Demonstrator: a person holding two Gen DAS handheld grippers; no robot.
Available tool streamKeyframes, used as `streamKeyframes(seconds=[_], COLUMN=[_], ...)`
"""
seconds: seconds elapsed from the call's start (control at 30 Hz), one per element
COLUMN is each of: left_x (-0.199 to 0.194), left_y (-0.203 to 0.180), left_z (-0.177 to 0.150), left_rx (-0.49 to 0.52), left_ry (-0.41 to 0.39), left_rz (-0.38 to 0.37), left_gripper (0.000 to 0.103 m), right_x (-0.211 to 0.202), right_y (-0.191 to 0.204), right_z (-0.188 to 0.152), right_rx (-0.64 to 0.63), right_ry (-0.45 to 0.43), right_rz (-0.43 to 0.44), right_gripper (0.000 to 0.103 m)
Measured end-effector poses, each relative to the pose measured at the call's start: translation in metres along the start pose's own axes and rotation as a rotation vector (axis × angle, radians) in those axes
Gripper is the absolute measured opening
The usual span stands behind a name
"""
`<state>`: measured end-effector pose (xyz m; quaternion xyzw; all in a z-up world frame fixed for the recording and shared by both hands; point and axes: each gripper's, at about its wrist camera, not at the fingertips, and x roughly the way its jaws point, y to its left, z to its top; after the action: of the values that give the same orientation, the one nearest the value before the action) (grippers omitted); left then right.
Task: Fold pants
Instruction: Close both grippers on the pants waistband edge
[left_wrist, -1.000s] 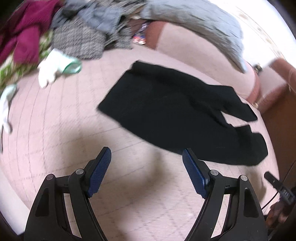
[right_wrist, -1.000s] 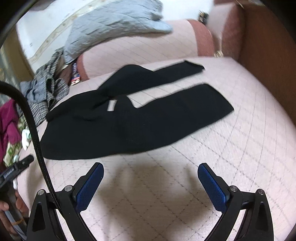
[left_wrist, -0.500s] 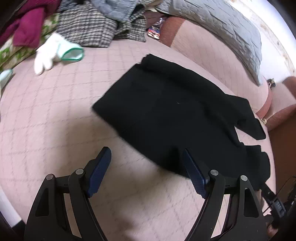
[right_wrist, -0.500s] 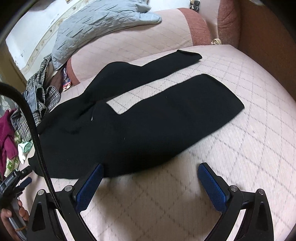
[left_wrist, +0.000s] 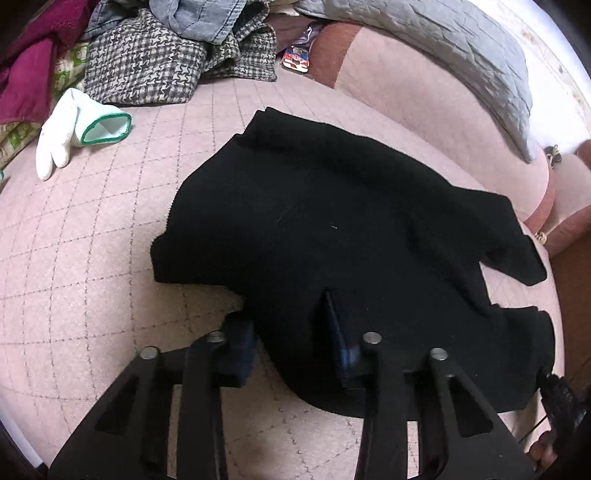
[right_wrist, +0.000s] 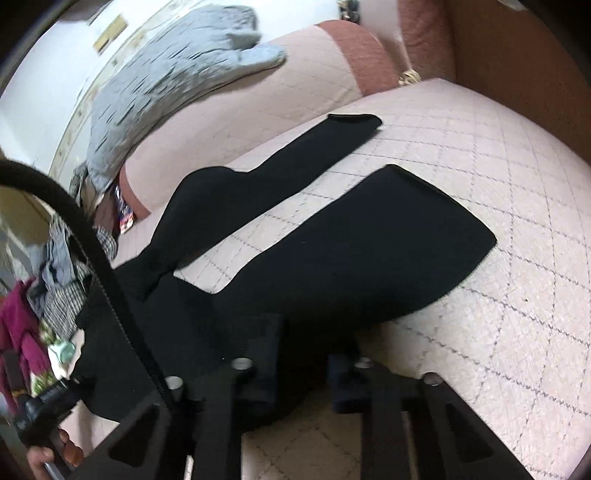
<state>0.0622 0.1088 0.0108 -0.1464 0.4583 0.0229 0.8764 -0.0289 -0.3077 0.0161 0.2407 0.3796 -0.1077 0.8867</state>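
Both claws now narrowed onto black pants, left claw, right claw, glove left view only.

Matt black knit-like cloth makes up the pants, lying on a pink quilted fabric cover near a coarse houndstooth woven garment.

The left gripper has its fingers straddling the near edge of the black pants spread on the pink quilt, with a white glove and a clothes pile beyond.
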Motion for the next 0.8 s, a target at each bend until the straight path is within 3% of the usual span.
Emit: streamKeyframes(seconds=[0.17, 0.37, 0.63, 0.8], left_x=[-0.020, -0.054, -0.062, -0.047], left_y=[-0.002, 0.012, 0.044, 0.043], left_z=[0.003, 0.004, -0.017, -0.034], left_rx=[0.021, 0.003, 0.035, 0.091], left_ry=[-0.027, -0.057, -0.010, 0.025], left_rz=[-0.085, -0.159, -0.078, -0.027], left_gripper=[0.014, 0.014, 0.014, 0.015], right_x=[-0.012, -0.037, -0.060, -0.050], right_y=[0.002, 0.012, 0.021, 0.018], right_z=[-0.003, -0.009, -0.042, -0.058], right_rx=[-0.007, -0.038, -0.102, -0.111], right_ry=[0.010, -0.012, 0.070, 0.151], right_rz=[0.020, 0.034, 0.013, -0.075], right_gripper=[0.006, 0.005, 0.005, 0.006])
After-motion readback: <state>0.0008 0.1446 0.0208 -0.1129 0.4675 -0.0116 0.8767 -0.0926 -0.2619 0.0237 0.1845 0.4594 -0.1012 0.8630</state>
